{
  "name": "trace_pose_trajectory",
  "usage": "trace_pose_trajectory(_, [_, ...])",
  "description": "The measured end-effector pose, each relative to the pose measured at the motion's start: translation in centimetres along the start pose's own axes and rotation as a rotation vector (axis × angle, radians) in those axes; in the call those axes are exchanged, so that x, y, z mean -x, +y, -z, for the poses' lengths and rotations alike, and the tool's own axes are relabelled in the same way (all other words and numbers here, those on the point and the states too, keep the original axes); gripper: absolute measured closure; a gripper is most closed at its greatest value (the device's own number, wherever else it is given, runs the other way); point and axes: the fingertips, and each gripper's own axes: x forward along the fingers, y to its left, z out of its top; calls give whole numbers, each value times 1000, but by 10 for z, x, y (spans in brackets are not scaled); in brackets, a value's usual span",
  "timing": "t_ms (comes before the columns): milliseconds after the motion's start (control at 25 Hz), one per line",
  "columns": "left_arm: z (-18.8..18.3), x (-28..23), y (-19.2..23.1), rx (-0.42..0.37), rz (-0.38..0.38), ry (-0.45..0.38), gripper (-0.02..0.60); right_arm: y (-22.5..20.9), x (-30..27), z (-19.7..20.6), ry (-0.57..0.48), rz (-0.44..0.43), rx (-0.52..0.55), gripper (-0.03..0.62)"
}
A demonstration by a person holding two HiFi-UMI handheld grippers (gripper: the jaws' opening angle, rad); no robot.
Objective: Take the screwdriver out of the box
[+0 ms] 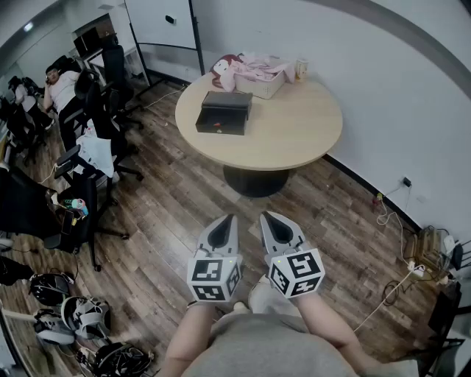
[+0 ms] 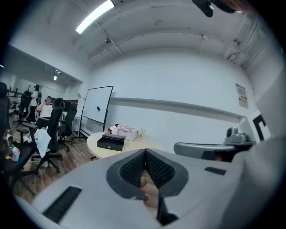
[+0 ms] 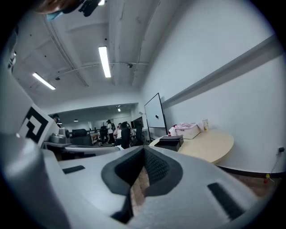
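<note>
A closed black box (image 1: 224,112) sits on the left part of a round wooden table (image 1: 294,129); it also shows far off as the black box (image 2: 111,142) and the black box (image 3: 170,142). No screwdriver is visible. Both grippers are held side by side over the wooden floor, well short of the table. My left gripper (image 1: 227,219) is shut with nothing in it, its pads meeting (image 2: 145,152). My right gripper (image 1: 266,216) is shut and empty too, tips together (image 3: 144,149).
A white box with pink cloth (image 1: 259,74) and a cup (image 1: 300,69) stand at the table's far side. Office chairs (image 1: 103,88) and a seated person (image 1: 60,85) are at the left, a whiteboard (image 1: 160,22) behind. Cables and a power strip (image 1: 412,269) lie at the right wall.
</note>
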Motion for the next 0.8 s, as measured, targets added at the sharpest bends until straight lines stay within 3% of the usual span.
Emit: trace_pose_trajectory(800, [-3, 7, 5, 36, -1, -13, 577, 15, -2, -1, 4, -19, 24, 594])
